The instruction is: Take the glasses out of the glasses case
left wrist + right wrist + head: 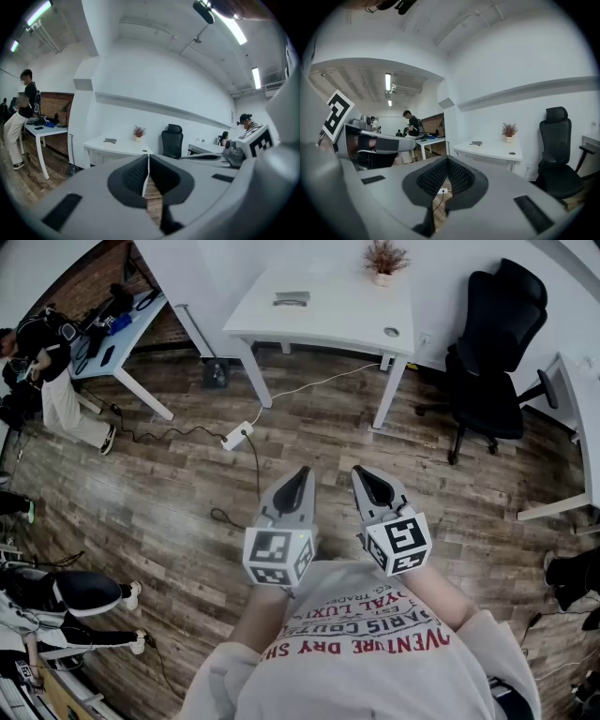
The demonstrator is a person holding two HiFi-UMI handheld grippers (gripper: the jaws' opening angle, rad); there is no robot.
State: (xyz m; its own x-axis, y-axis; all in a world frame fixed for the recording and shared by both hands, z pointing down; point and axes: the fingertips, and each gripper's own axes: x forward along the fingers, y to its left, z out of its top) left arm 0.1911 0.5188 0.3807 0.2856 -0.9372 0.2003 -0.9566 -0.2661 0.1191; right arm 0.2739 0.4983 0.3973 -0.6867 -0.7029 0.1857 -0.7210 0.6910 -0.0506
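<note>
We hold both grippers close to the chest over the wood floor (169, 512), well apart from the white table (337, 324). The left gripper (301, 474) has its jaws together, tips meeting, nothing btw them. The right gripper (362, 474) is the same: jaws together, empty. Through the slot under its pads we see only floor and a power strip (238, 435) w/ cable.

The glasses case (291, 299) is prob. the flat grey item on the table's far-left part. It's too small for us to tell lid state or contents. A potted plant (384, 261) stands at the table's back edge, and a black chair (492, 362) stands to the table's right.

Our forearms are mostly hidden by the printed shirt (366, 652). People at the left edge are cut off by the frame.
</note>
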